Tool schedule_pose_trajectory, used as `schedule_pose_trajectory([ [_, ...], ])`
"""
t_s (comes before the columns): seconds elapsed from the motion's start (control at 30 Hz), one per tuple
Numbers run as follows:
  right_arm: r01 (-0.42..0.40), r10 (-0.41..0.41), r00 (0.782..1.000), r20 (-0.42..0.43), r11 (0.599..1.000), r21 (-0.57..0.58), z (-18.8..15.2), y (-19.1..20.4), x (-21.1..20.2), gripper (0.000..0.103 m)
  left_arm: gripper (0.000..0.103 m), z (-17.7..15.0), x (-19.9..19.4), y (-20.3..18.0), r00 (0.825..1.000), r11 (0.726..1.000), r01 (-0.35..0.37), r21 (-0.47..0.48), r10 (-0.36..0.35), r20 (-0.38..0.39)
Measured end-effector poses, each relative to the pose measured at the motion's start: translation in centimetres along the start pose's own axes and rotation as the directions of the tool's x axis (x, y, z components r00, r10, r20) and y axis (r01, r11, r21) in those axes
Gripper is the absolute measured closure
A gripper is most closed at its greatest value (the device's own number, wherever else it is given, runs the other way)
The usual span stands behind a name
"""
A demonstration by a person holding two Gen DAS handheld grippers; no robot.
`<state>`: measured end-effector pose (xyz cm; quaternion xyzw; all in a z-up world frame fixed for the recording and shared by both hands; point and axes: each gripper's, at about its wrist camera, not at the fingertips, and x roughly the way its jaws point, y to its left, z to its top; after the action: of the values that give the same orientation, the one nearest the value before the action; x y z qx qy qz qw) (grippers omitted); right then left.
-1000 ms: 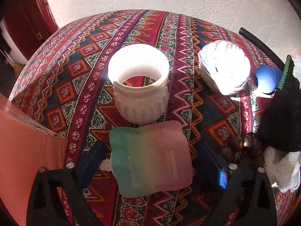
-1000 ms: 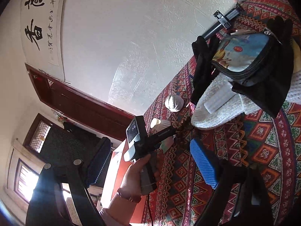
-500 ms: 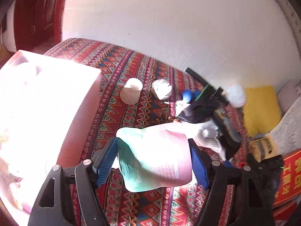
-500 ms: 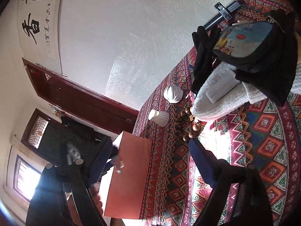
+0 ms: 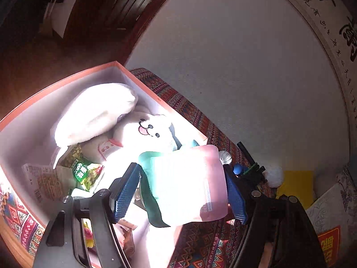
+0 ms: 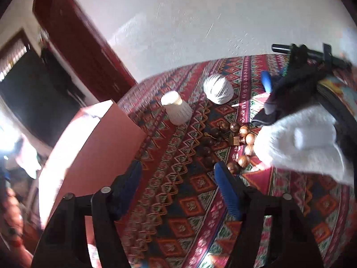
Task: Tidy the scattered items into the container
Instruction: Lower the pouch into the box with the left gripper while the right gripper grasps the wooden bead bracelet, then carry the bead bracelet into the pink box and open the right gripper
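My left gripper (image 5: 181, 192) is shut on a flat green-and-pink pouch (image 5: 185, 185) and holds it in the air over the near corner of the orange box (image 5: 67, 79). A white plush toy (image 5: 142, 131), a white cushion (image 5: 93, 111) and snack packets (image 5: 86, 174) lie inside the box. In the right wrist view my right gripper (image 6: 177, 185) hangs above the patterned cloth with its jaws closing and nothing between them. Ahead of it lie a string of wooden beads (image 6: 232, 140), a white ribbed cup (image 6: 177, 108) and a white knitted cap (image 6: 218, 88). The orange box (image 6: 93, 147) stands at its left.
A white knitted garment (image 6: 299, 143), black clothing (image 6: 299, 76), a blue ball (image 6: 266, 81) and a black rod (image 6: 283, 48) crowd the right of the cloth. A white wall runs behind the table, a dark red door frame (image 6: 73, 35) to the left.
My left gripper carried the pouch up off the cloth and leftward until it hangs over the open box. My right gripper swung and rolled to face the cup, cap and beads, its jaws narrower.
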<state>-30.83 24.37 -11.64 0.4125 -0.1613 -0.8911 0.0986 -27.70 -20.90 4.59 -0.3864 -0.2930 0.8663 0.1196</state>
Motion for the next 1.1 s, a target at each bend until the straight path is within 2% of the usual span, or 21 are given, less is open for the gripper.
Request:
schedule_pose_trajectory([
  [0.03, 0.043, -0.045, 0.997, -0.065, 0.999, -0.030, 0.5, 0.3, 2.4, 0.049, 0.031, 0.2, 0.0, 0.6, 1.000, 1.000, -0.012, -0.008, 0.012, -0.005],
  [0.1, 0.091, -0.100, 0.982, -0.160, 0.994, -0.063, 1.0, 0.3, 6.6, 0.050, 0.031, 0.5, -0.3, 1.7, 1.000, 1.000, -0.019, -0.022, 0.018, -0.017],
  [0.13, 0.126, -0.141, 0.972, -0.190, 0.988, -0.089, 0.9, 0.2, 8.4, 0.049, 0.031, 0.7, -0.4, 2.1, 1.000, 1.000, -0.015, -0.026, 0.014, -0.017],
  [0.17, 0.207, -0.230, 0.960, -0.159, 0.967, -0.150, 0.9, 0.4, 9.2, 0.050, 0.031, 1.0, -0.6, 2.3, 1.000, 0.999, -0.017, -0.027, 0.017, -0.014],
  [0.2, 0.275, -0.310, 0.935, -0.173, 0.940, -0.200, 0.7, 0.4, 10.1, 0.064, 0.031, 1.2, -0.8, 2.5, 1.000, 0.999, -0.023, -0.024, 0.023, -0.009],
  [0.23, 0.289, -0.326, 0.924, -0.198, 0.937, -0.196, 0.4, -0.2, 10.7, 0.078, 0.031, 1.4, -1.1, 2.7, 1.000, 0.999, -0.032, -0.019, 0.032, -0.001],
  [0.3, 0.218, -0.235, 0.952, -0.197, 0.970, -0.104, 0.3, -1.5, 9.5, 0.085, 0.031, 1.7, -1.7, 3.2, 0.999, 0.999, -0.051, -0.010, 0.051, 0.013],
  [0.37, 0.114, -0.106, 0.979, -0.177, 0.993, 0.039, 0.1, -3.1, 7.3, 0.085, 0.031, 1.9, -2.4, 3.8, 0.999, 0.999, -0.051, -0.014, 0.051, 0.020],
  [0.43, 0.008, 0.007, 0.992, -0.123, 0.993, 0.119, 0.0, -3.4, 4.3, 0.085, 0.031, 2.0, -3.0, 4.6, 0.999, 0.999, -0.045, -0.028, 0.046, 0.023],
  [0.5, -0.082, 0.089, 0.995, -0.052, 0.988, 0.134, 0.2, -2.1, 0.6, 0.085, 0.031, 2.0, -3.5, 5.4, 0.998, 0.998, -0.047, -0.043, 0.049, 0.026],
  [0.57, -0.148, 0.149, 0.989, 0.005, 0.983, 0.104, 0.8, 0.4, -2.9, 0.085, 0.031, 2.0, -3.9, 6.2, 0.998, 0.997, -0.053, -0.060, 0.055, 0.028],
  [0.67, -0.249, 0.248, 0.967, 0.065, 0.968, 0.016, 1.6, 5.9, -7.3, 0.085, 0.031, 2.0, -4.2, 6.9, 0.997, 0.995, -0.066, -0.071, 0.069, 0.038],
  [0.8, -0.317, 0.331, 0.939, 0.092, 0.938, -0.141, 2.1, 14.6, -11.3, 0.085, 0.031, 2.1, -4.6, 7.0, 0.995, 0.995, -0.082, -0.063, 0.086, 0.055],
  [0.93, -0.347, 0.382, 0.918, 0.108, 0.904, -0.251, 2.7, 21.5, -13.2, 0.085, 0.031, 2.3, -4.8, 6.5, 0.991, 0.994, -0.107, -0.031, 0.110, 0.076],
  [1.1, -0.384, 0.427, 0.901, 0.081, 0.869, -0.311, 3.0, 27.1, -12.6, 0.085, 0.028, 2.8, -5.9, 5.7, 0.985, 0.994, -0.112, 0.002, 0.111, 0.135],
])
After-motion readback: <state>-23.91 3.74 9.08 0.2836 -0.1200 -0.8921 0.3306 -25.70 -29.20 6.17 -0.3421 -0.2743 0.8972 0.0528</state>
